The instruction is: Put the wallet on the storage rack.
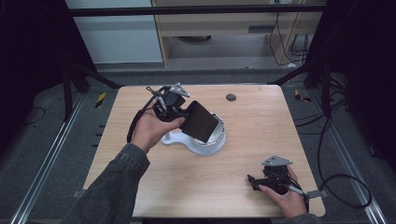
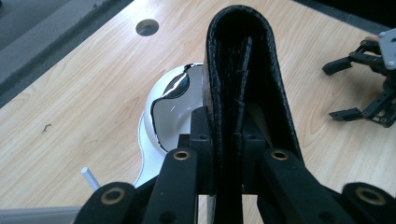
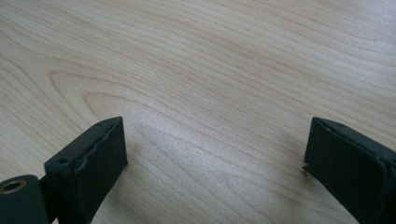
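Holding the black wallet (image 1: pixel 200 122) tight in the left gripper (image 1: pixel 183 117), right above the white bowl (image 1: pixel 205 144). Resting the right gripper (image 1: pixel 253 182) wide open, far off.

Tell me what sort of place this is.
Probably a lab or recording station, not a home: a bare wooden table stands inside a dark metal frame, cables trail over the grey floor, and floor rails run along both sides.
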`<state>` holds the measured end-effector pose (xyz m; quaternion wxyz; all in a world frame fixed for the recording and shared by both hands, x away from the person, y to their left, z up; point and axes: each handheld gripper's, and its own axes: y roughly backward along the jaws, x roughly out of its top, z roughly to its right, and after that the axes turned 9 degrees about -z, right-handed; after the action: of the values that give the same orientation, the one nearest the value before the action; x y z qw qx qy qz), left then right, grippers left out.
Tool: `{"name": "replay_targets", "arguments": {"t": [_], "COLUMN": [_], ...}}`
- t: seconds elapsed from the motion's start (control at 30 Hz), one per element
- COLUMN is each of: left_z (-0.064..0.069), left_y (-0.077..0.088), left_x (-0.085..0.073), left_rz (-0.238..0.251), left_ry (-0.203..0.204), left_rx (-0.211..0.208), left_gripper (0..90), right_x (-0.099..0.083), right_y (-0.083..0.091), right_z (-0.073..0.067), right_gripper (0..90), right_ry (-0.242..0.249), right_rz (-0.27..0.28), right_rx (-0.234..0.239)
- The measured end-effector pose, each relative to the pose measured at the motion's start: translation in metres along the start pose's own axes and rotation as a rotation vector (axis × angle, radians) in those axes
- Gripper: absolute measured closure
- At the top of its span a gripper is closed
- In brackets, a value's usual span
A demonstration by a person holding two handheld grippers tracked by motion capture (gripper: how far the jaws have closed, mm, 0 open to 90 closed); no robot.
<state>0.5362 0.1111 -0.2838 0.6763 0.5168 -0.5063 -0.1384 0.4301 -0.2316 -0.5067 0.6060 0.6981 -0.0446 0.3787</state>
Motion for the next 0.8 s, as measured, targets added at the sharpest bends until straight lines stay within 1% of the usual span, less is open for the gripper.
{"name": "replay_targets", "arguments": {"t": [0.27,0.33,0.47,0.5,0.8], "left_z": [-0.002,-0.002,-0.002,-0.002,-0.002], "left_y": [-0.012,-0.015,-0.019,-0.021,-0.026], "left_x": [0.006,0.007,0.009,0.01,0.014], "left_rz": [-0.017,-0.03,-0.04,-0.044,-0.053], "left_ry": [0.004,-0.007,-0.013,-0.012,-0.011], "left_rx": [-0.016,-0.02,-0.019,-0.024,-0.031], "left_gripper": [80.3,80.3,80.3,80.3,80.3], "right_x": [0.0,0.0,0.0,0.0,-0.001], "right_y": [0.0,0.0,0.0,0.0,-0.001], "right_z": [0.0,0.0,0.0,0.0,0.0], "right_gripper": [6.0,6.0,6.0,6.1,6.1], "right_ry": [0.0,-0.001,0.001,0.003,0.005], "right_rz": [-0.001,-0.002,-0.002,-0.002,-0.004], "right_rx": [-0.002,-0.001,-0.001,-0.001,-0.001]}}
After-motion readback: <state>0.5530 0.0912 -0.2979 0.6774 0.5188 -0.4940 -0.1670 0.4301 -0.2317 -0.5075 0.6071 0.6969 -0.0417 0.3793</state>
